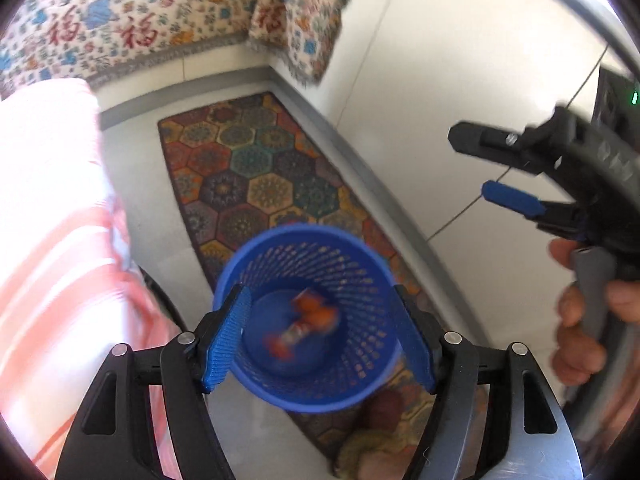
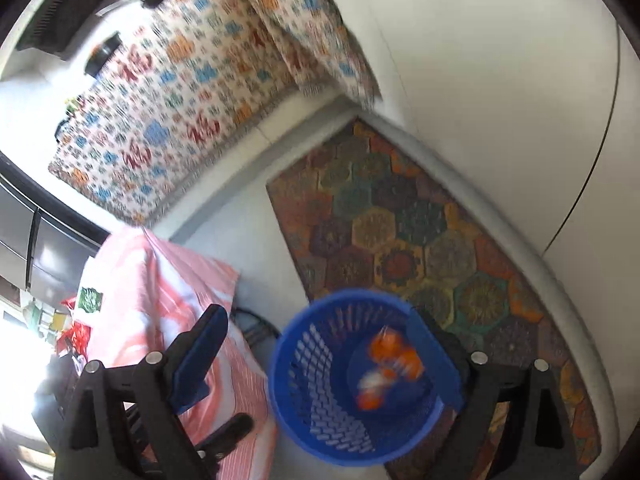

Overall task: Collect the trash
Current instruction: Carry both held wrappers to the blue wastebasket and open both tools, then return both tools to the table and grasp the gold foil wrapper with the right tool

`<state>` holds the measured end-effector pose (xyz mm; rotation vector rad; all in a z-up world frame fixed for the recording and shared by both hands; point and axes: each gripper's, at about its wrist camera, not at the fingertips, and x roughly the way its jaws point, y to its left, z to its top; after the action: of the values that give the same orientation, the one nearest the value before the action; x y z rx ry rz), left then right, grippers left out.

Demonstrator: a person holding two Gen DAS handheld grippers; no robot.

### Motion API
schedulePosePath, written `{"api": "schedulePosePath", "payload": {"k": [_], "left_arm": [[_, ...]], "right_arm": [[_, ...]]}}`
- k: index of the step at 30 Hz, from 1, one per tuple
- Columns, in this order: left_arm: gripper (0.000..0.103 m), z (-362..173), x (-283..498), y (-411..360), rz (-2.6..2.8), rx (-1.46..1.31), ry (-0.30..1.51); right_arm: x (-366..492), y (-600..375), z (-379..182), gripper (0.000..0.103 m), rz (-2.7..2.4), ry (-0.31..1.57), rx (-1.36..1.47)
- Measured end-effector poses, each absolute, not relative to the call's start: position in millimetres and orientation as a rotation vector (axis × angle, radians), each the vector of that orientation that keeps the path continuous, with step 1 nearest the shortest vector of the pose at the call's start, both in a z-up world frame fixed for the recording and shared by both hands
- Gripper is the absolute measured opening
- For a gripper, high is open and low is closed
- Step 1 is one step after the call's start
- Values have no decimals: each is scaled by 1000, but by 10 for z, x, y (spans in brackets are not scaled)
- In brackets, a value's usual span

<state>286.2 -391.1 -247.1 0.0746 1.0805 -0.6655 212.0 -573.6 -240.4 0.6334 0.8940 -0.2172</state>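
Over the blue mesh bin [image 1: 300,236], on the floor at the edge of the hexagon-patterned rug [image 1: 256,176]: looks like the drop step of the trash collection, with orange-and-white trash [image 1: 308,324] seen low inside the bin, too blurred to say whether falling or at rest.

Left hand-held gripper [image 1: 320,320]: spread wide, framing the bin mouth from above, nothing between the pads. Right hand-held gripper [image 1: 470,164]: also spread and empty, off to the side in a hand [image 1: 580,320]; from its own camera, one finger overlaps the bin's far rim.

To do this step well:
- Stay centred above the opening, clear of the rim, so nothing catches the mesh wall or tips the light bin.
- Check that both pairs of pads are truly clear before pulling away; thin wrappers may cling to ribbed pads.
- Lift straight up before swinging back, to avoid clipping the pink striped cloth [image 1: 48,200] hanging just beside the bin.
- Confirm nothing bounced out onto the rug, where orange scraps would probably hide in the pattern.

Writing: red 福 characters repeated across the floral cloth [image 1: 136,34] behind the rug. Nothing legible on the trash, lost to blur. No label visible on the bin. No readable marking on either hand-held gripper.
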Motion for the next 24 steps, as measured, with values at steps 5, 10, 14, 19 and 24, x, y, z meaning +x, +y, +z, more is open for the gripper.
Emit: {"api": "schedulePosePath", "payload": {"k": [5,10,14,19,24], "left_arm": [[83,-1845,2536,-3366,-649,16,984],[86,-1648,2224,-2623,-530,25,967],[86,-1726,2102,-1901,-361,22,980],[86,-1948,2156,-1136,-140,36,990],[86,-2148,2259,-571,-11,19,1007]], "right_arm": [[2077,-5470,-1934,93,-202,756,446],[2154,-5016,-1630,93,-151,684,293],[2278,-4454,-1525,93,-62,677,204],[2389,-3527,-1510,93,116,707,117],[2432,-2576,-1709,93,295,801,21]]}}
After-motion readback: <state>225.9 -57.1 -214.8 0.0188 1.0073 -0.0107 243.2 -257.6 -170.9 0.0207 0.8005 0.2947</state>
